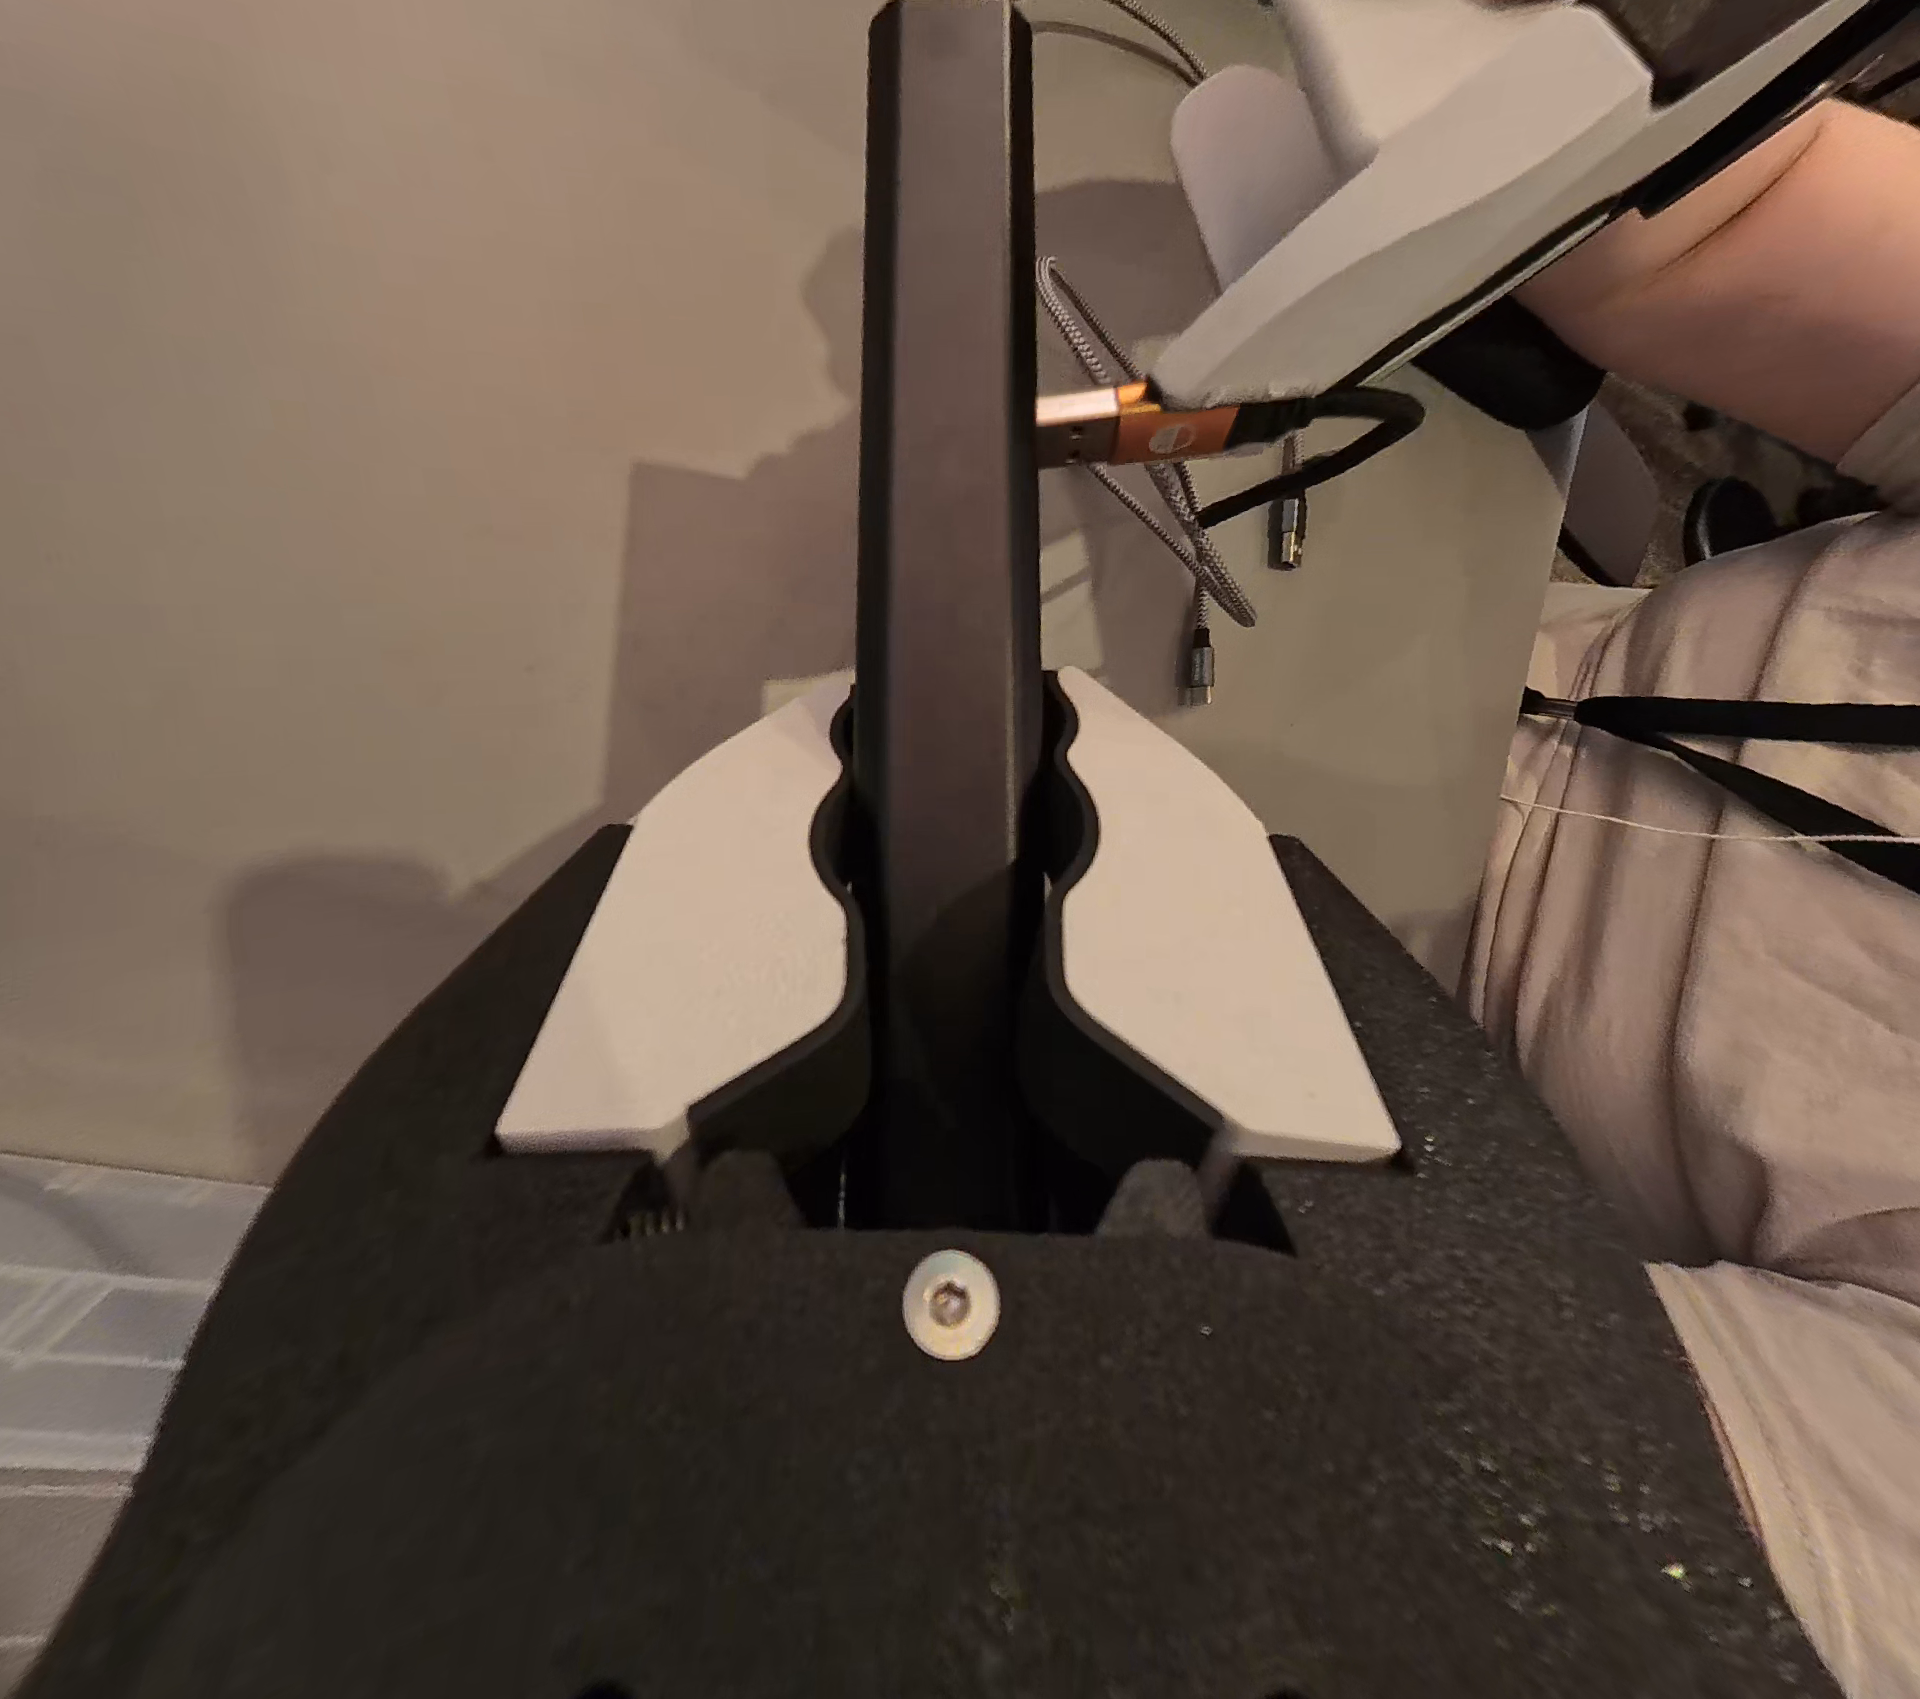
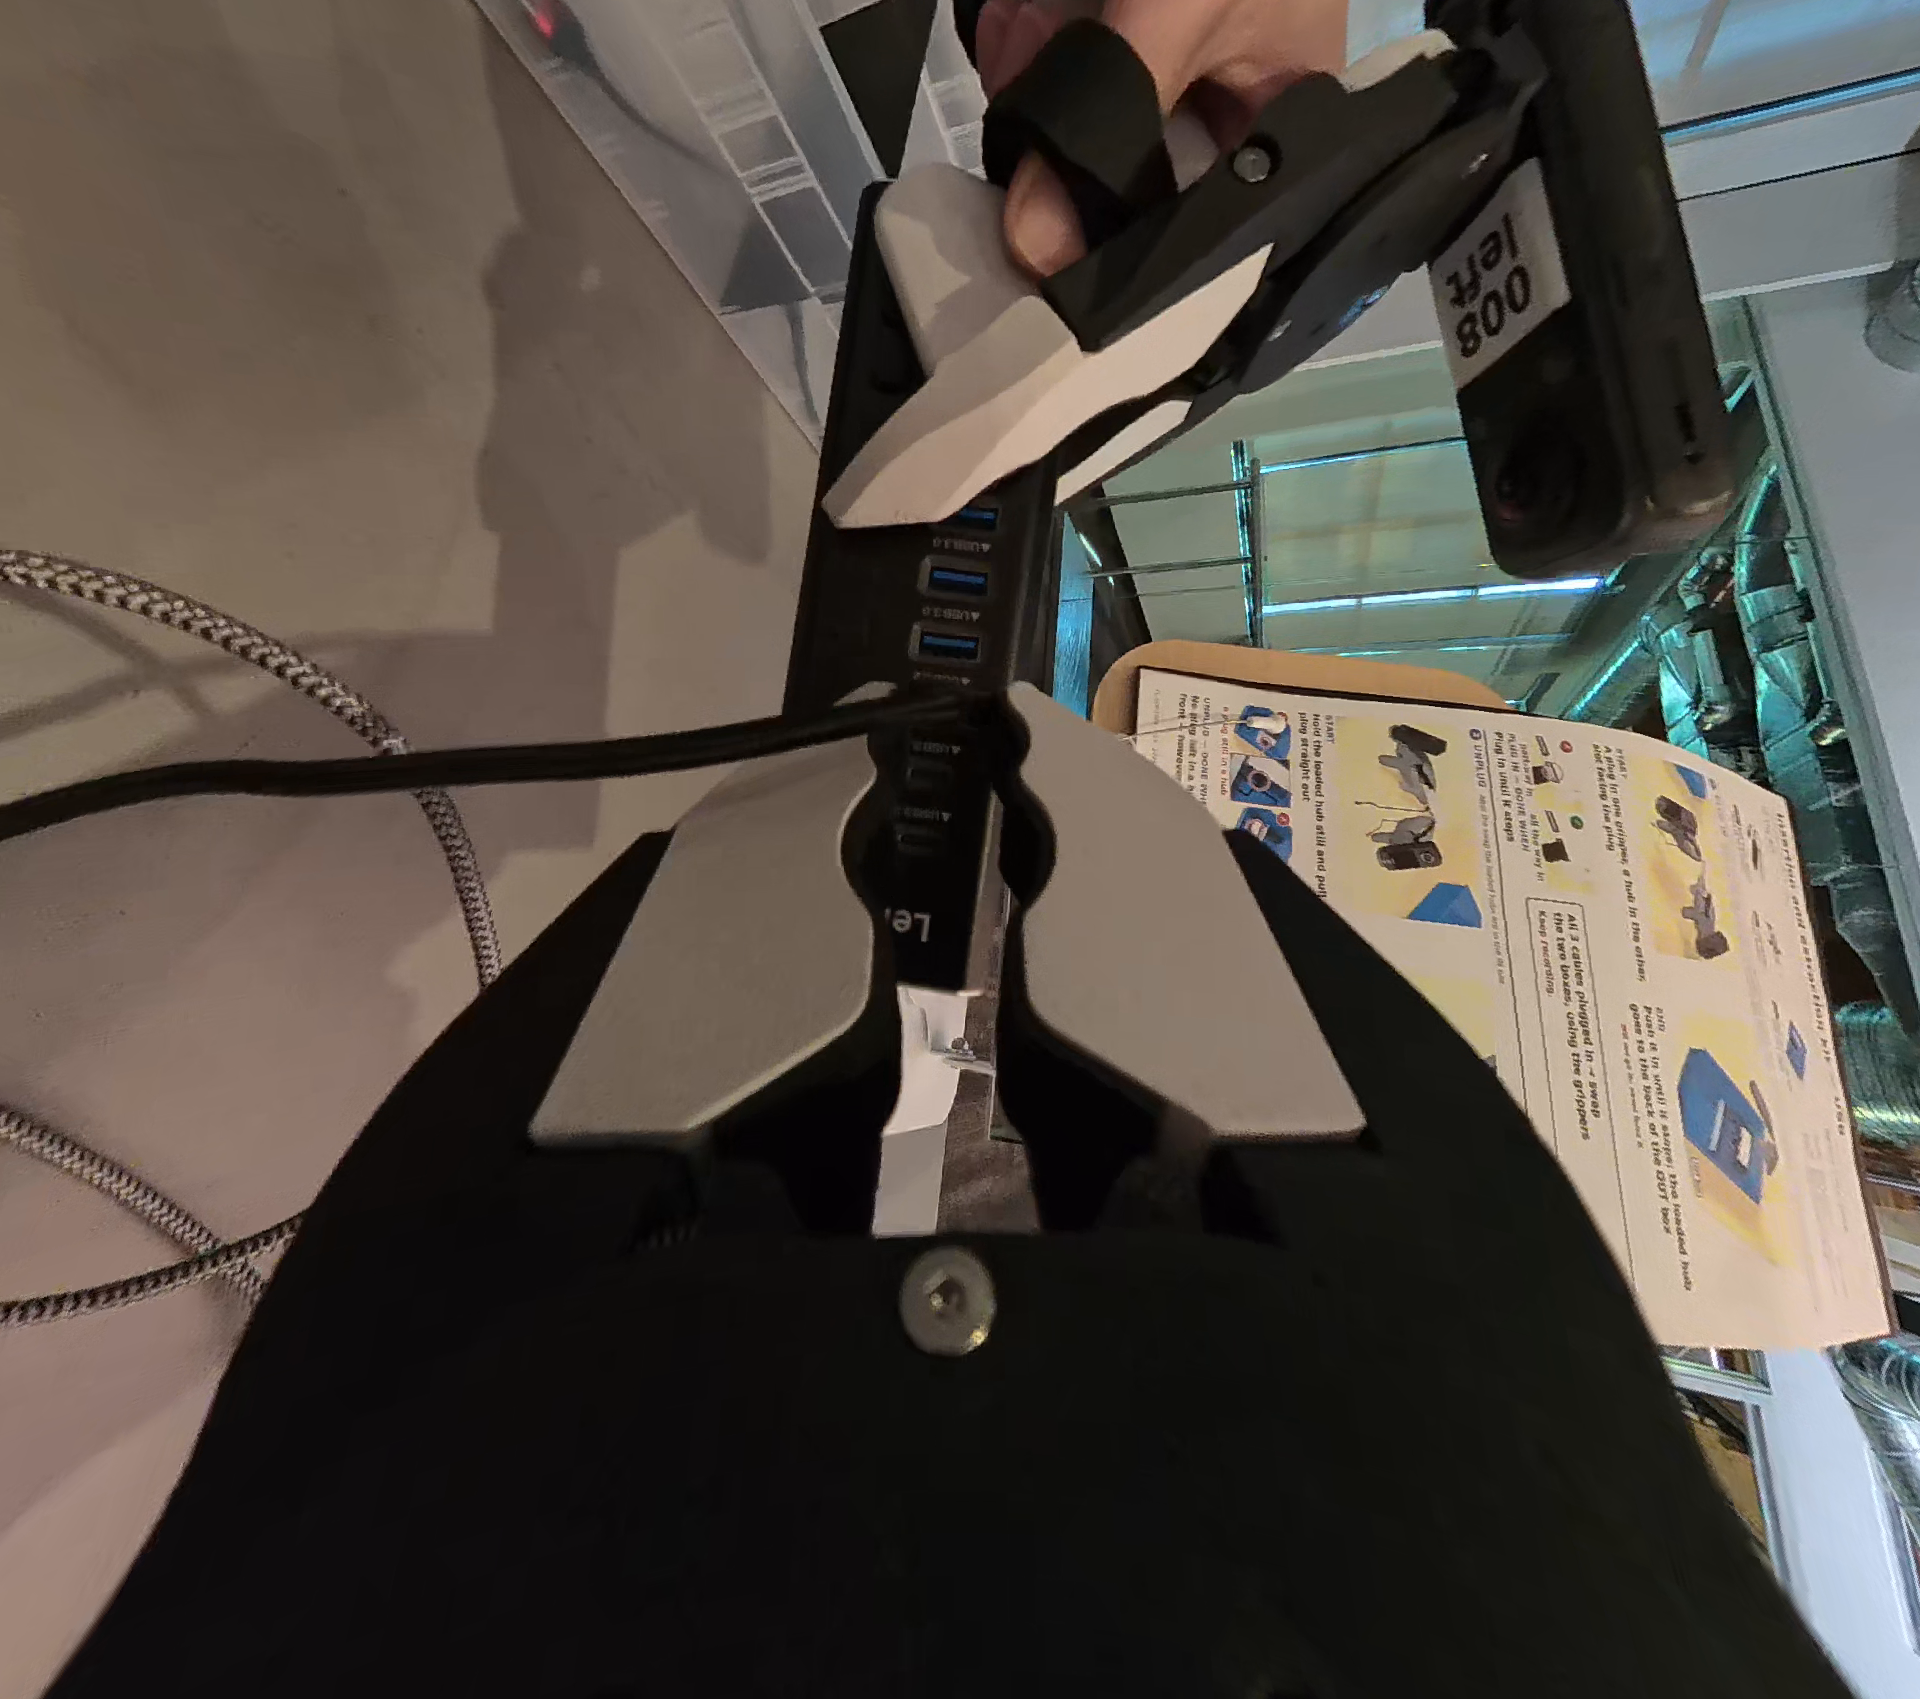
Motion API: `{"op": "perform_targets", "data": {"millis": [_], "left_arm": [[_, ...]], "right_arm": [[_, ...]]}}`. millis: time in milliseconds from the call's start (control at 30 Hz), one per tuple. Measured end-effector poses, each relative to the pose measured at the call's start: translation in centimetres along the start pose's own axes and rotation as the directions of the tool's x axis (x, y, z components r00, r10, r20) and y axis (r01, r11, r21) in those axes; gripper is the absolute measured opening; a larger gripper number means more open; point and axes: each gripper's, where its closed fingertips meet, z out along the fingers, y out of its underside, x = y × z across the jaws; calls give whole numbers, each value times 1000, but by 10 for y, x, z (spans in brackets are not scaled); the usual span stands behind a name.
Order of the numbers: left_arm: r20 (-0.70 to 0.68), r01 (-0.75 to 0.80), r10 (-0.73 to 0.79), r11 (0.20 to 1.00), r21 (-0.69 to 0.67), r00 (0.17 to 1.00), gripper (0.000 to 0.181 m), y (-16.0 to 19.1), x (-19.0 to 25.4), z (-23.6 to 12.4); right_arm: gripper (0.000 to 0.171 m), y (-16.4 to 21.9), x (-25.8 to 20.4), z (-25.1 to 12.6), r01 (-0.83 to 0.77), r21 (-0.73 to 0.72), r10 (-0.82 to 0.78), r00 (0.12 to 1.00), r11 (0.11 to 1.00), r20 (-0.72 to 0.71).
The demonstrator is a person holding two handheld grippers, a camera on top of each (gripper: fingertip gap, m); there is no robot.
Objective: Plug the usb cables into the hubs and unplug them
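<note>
My left gripper point(image 1: 945, 704) is shut on a long black USB hub point(image 1: 940, 299), which sticks straight out beyond its fingers. My right gripper point(image 1: 1184, 392) reaches in from the upper right, shut on an orange USB plug point(image 1: 1164, 439) with a black cable point(image 1: 1351, 413). The plug's metal tip meets the hub's right side; I cannot tell how deep it sits. In the right wrist view my right gripper point(image 2: 940, 709) is closed at the hub's port face point(image 2: 956, 579), below the blue ports. The plug is hidden there. The black cable point(image 2: 468, 766) trails left. The left gripper point(image 2: 966, 486) holds the hub higher up.
A grey braided cable point(image 1: 1205, 548) and two loose plugs point(image 1: 1197, 673) point(image 1: 1288, 532) lie on the beige table point(image 1: 416, 299). The braided cable point(image 2: 312, 683) loops at left in the right wrist view. A printed instruction sheet point(image 2: 1558, 974) is at right, clear plastic bins point(image 2: 675, 39) behind.
</note>
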Motion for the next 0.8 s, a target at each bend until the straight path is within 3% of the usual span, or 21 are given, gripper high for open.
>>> {"op": "perform_targets", "data": {"millis": [567,800], "left_arm": [[10,-55,56,996,-72,998,30,10,3,5],[-16,-55,55,998,-22,998,30,5,3,2]], "right_arm": [[16,0,-15,3,16,-23,-14,996,1000,91],[16,0,-8,5,5,-15,-4,999,1000,39]]}}
